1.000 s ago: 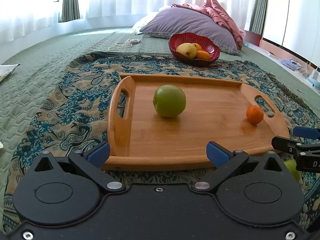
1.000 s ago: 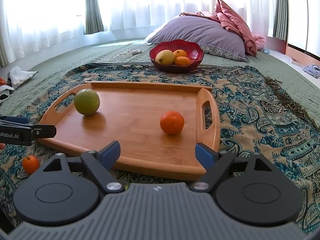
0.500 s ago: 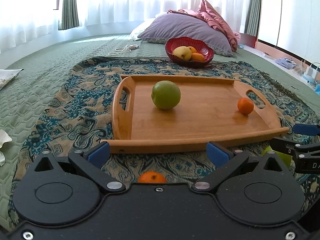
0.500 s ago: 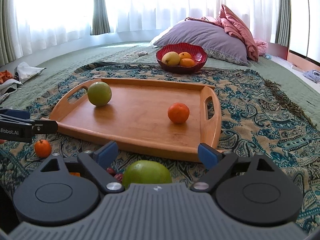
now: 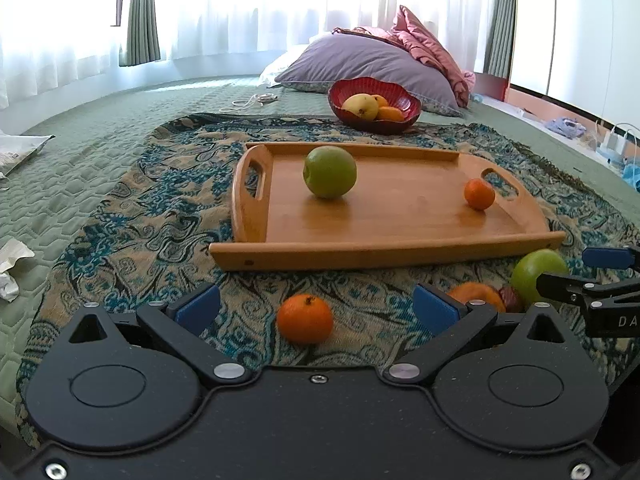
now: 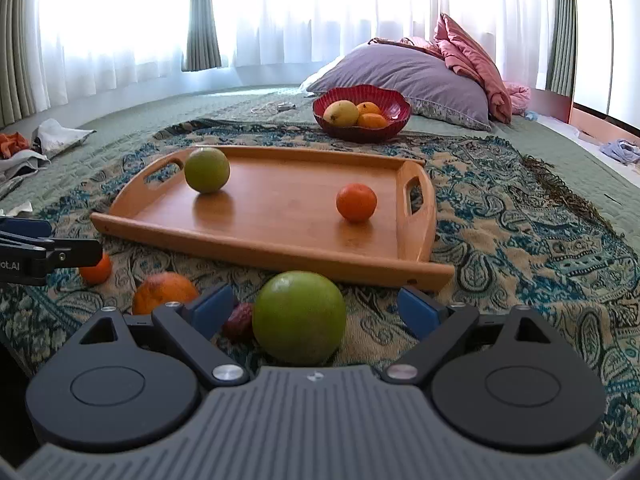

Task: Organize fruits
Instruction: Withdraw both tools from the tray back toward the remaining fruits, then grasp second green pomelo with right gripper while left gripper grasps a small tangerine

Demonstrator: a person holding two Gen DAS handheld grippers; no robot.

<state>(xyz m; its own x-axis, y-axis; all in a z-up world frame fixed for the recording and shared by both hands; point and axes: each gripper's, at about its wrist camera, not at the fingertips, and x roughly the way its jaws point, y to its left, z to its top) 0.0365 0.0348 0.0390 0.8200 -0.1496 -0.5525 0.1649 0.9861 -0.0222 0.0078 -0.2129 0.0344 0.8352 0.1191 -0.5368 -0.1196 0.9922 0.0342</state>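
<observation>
Your left gripper (image 5: 316, 307) has its jaws spread wide and released, with a small mandarin (image 5: 305, 319) sitting on the patterned blanket (image 5: 160, 216) right between the blue pads, touching neither. Over on your right gripper (image 6: 316, 312), the jaws are just as wide and gripping nothing, and a big green apple (image 6: 299, 317) lies on the blanket between them, closer to the left pad. Just beside that apple there's a dark red fruit (image 6: 239, 321), partly hidden, and a larger orange (image 6: 164, 291) next to it. Ahead of both grippers is the wooden tray (image 6: 296, 248), flat on the blanket, carrying a second green apple (image 6: 207, 169) near its left handle and a tangerine (image 6: 356, 203) near its right handle, well apart from each other. Beyond the tray, the red bowl (image 6: 384, 126) holds a yellow mango (image 6: 341, 113) and a couple of orange fruits, with the purple pillow (image 6: 412, 76) behind it. The whole lot rests on the green quilted bed (image 5: 80, 152).
</observation>
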